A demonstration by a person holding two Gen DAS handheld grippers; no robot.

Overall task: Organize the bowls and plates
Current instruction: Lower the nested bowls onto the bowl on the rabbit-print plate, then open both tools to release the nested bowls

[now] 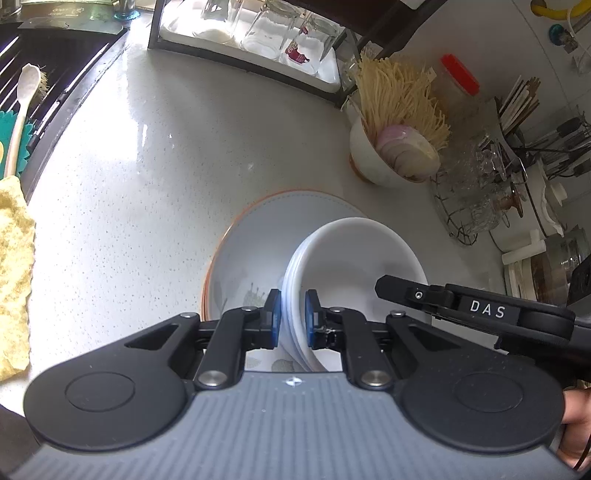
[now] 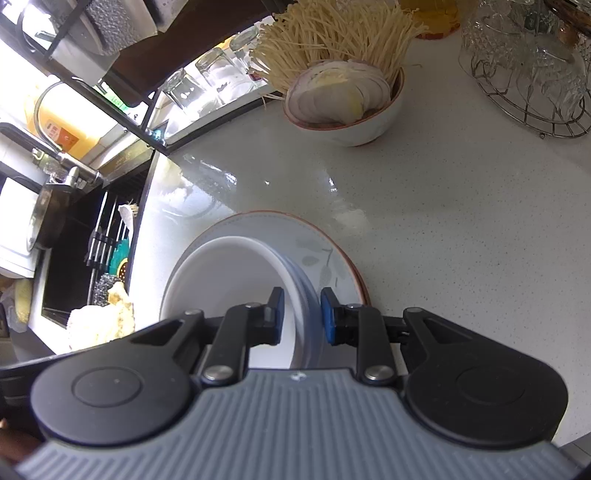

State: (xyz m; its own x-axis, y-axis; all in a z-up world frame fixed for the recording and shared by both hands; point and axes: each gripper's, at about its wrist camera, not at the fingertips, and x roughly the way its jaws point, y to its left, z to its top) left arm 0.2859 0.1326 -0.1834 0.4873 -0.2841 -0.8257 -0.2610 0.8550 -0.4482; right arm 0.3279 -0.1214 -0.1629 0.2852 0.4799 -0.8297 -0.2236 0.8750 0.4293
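A stack of white bowls (image 1: pixel 354 258) sits on a stack of orange-rimmed plates (image 1: pixel 255 229) on the white counter. My left gripper (image 1: pixel 293 317) is shut on the left rim of the bowl stack. My right gripper (image 2: pixel 302 314) is shut on the right rim of the same white bowls (image 2: pixel 229 273), which rest over the orange-rimmed plates (image 2: pixel 317 236). The right gripper's finger also shows in the left wrist view (image 1: pixel 476 306), at the bowls' right side.
A bowl of sliced onion and enoki mushrooms (image 1: pixel 399 147) stands behind, also in the right wrist view (image 2: pixel 343 99). A wire basket of glassware (image 2: pixel 535 74) is at the right. A glass rack (image 1: pixel 258 33) is at the back, a sink (image 2: pixel 85 251) and a yellow cloth (image 1: pixel 13 273) at the left.
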